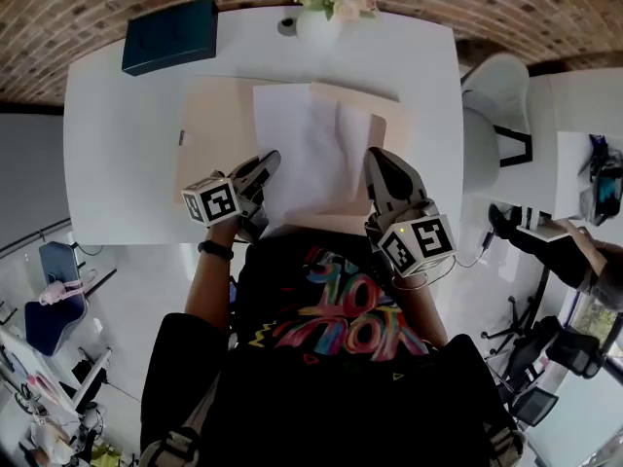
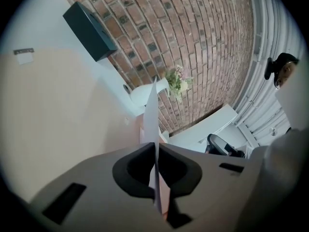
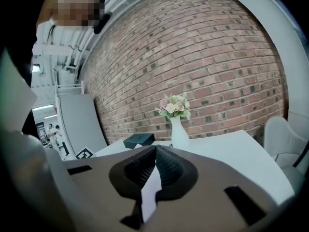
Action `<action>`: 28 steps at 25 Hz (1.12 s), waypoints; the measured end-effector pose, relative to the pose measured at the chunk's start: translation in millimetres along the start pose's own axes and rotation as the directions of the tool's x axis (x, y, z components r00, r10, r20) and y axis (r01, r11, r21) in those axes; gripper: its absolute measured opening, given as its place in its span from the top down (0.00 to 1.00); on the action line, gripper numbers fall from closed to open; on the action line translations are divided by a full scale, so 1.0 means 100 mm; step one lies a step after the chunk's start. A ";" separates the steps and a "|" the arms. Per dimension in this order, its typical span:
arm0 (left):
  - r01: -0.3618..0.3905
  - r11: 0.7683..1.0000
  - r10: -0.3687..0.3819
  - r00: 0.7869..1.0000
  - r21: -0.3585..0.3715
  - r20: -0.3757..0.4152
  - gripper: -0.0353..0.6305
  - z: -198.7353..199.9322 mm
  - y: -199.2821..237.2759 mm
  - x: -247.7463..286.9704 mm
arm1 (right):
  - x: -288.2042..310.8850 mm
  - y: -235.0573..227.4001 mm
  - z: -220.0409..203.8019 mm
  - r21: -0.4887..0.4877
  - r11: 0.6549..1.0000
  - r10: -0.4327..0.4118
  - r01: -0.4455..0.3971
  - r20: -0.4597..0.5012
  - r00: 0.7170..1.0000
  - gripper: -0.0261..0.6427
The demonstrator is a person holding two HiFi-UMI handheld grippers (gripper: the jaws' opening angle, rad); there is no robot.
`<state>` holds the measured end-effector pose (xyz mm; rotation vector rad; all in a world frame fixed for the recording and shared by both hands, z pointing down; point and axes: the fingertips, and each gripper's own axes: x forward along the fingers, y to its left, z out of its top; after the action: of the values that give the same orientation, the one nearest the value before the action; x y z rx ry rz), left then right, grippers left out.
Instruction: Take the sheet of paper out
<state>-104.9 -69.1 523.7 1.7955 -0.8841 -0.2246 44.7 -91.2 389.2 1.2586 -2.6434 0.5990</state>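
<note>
A white sheet of paper (image 1: 307, 149) lies over an open tan folder (image 1: 209, 125) on the white table (image 1: 117, 163). My left gripper (image 1: 268, 163) is shut on the sheet's near left corner. In the left gripper view the sheet (image 2: 152, 115) stands edge-on, pinched between the dark pads of the left gripper (image 2: 157, 151), with the folder (image 2: 58, 110) to its left. My right gripper (image 1: 375, 163) is shut on the near right corner. In the right gripper view a strip of the sheet (image 3: 152, 190) shows between the closed pads of the right gripper (image 3: 155, 151).
A dark teal box (image 1: 170, 35) sits at the table's far left. A white vase of flowers (image 1: 321, 13) stands at the far middle, before a brick wall. A white chair (image 1: 496, 115) is to the right. A seated person's legs (image 1: 545, 236) show further right.
</note>
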 end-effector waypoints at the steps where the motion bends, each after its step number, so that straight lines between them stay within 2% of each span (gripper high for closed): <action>1: -0.006 1.000 0.006 1.000 0.001 0.013 0.91 0.01 0.00 -0.04 | 0.01 0.02 0.00 -0.002 1.000 0.010 -0.010 0.000 1.000 0.93; 16: -0.089 0.995 0.082 0.979 0.033 0.188 0.91 0.26 -0.02 -0.62 | 0.15 0.21 0.10 -0.026 0.993 0.117 -0.117 -0.003 0.993 0.93; 23: -0.127 0.983 0.095 0.970 0.133 0.225 0.91 0.38 -0.23 -0.75 | 0.22 0.29 0.17 -0.036 0.989 0.144 -0.144 0.003 0.990 0.93; 28: -0.155 0.954 0.087 0.963 0.258 0.256 0.91 0.49 -0.48 -0.75 | 0.21 0.32 0.25 -0.043 0.988 0.147 -0.146 0.022 0.989 0.93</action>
<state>-162.2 -48.2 442.3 1.9901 -1.2474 -0.2543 7.0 -98.2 364.0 1.0743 -2.7721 0.5496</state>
